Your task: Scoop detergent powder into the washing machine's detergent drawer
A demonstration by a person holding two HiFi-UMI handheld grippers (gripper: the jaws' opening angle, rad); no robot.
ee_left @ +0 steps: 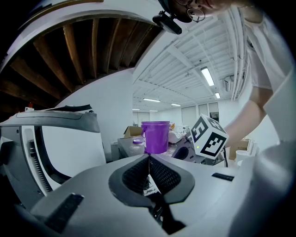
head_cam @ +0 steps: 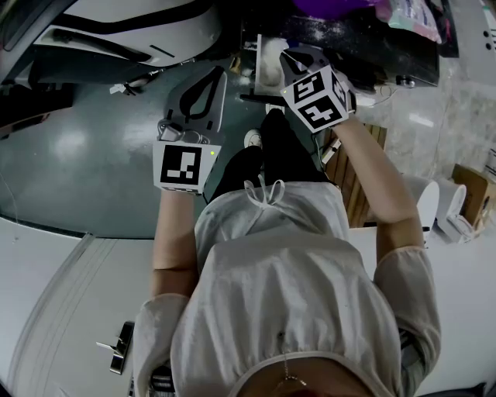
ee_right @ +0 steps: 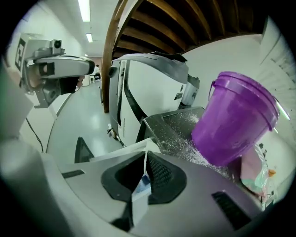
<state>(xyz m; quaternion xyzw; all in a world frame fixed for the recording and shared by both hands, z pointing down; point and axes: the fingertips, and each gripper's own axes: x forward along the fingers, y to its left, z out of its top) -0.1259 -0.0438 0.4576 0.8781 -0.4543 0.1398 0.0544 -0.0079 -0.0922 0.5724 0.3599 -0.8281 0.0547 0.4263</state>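
Seen from overhead, a person holds the left gripper (head_cam: pixel 211 77) and the right gripper (head_cam: pixel 293 58) out over a grey floor. The right one reaches the edge of a dark, powder-dusted table (head_cam: pixel 364 46), where a round purple plastic bucket (head_cam: pixel 333 6) just shows at the top of the frame. In the left gripper view, the jaws are pressed together with nothing evident between them. The bucket stands upright straight ahead but well beyond them, past the other gripper's marker cube, and a white machine body (ee_left: pixel 69 143) rises at left. In the right gripper view, the jaws are clamped on a thin white plastic strip (ee_right: pixel 139 203), probably a scoop's handle. The bucket looms near, ahead and to the right, amid spilled white powder (ee_right: pixel 185 139). The right hand is plainly the nearer, so the reach likely runs forward and rightward, up to the bucket's mouth. No detergent drawer can be picked out.
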